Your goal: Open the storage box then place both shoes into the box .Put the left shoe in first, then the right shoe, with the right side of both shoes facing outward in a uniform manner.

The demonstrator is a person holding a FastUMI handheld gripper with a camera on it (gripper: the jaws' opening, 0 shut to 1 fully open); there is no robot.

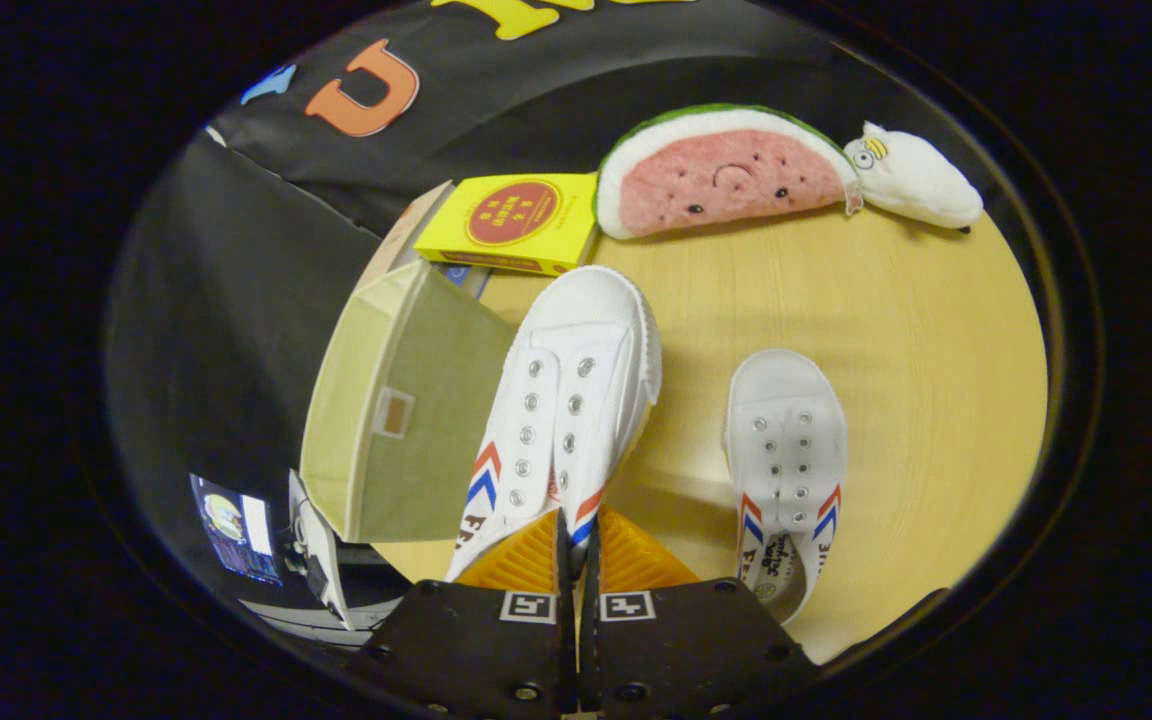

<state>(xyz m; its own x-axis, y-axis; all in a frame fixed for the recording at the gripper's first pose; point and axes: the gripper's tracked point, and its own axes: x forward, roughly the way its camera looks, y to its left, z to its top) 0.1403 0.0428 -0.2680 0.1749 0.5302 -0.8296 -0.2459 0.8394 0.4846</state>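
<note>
My gripper (576,535) is shut on the rim of a white canvas shoe (571,390) with red and blue chevrons. Its toe points away from the fingers, and it appears to hang above the wooden table (916,340). A pale green fabric storage box (406,420) stands just left of this shoe at the table's left edge, one face carrying a small label window. I cannot tell whether the box is open. The second white shoe (786,455) lies flat on the table to the right of the fingers, toe pointing away.
Beyond the held shoe lies a yellow carton (511,220) on top of a cardboard box (404,235). A watermelon-slice plush (721,170) and a white plush (911,180) sit at the table's far edge. Off the table, below left of the box, is a small screen (234,525).
</note>
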